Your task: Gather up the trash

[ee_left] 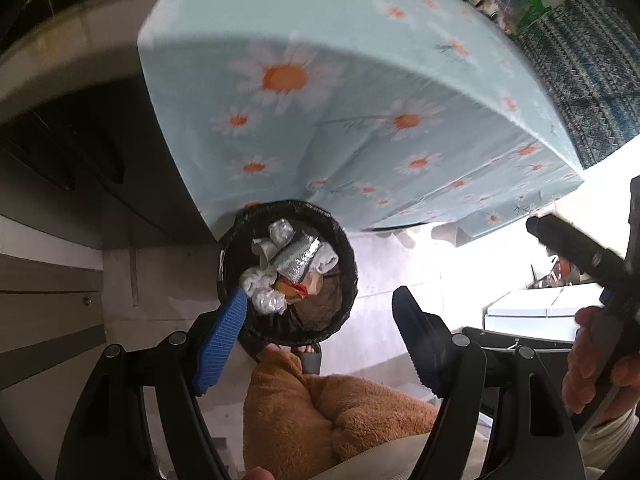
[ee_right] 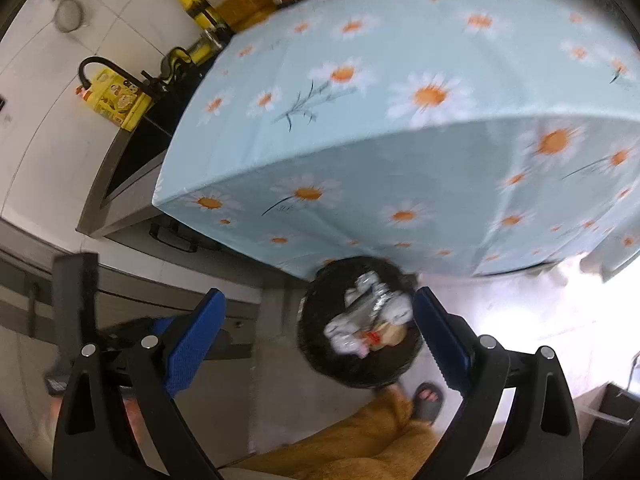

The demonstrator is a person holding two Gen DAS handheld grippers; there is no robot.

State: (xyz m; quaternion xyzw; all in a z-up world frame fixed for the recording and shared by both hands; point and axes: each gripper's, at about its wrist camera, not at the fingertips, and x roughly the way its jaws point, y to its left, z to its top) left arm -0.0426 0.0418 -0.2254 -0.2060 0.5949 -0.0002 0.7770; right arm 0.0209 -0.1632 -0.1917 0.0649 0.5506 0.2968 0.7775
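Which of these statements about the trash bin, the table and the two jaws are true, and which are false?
1. The trash bin stands on the floor beside the table. True.
2. The bin is empty. False: crumpled white paper and a silver foil wrapper lie in it.
3. The left gripper holds a wrapper. False: nothing is between its jaws.
4. The tablecloth is light blue with daisies. True.
5. The right gripper is shut. False: its jaws stand wide open with nothing held.
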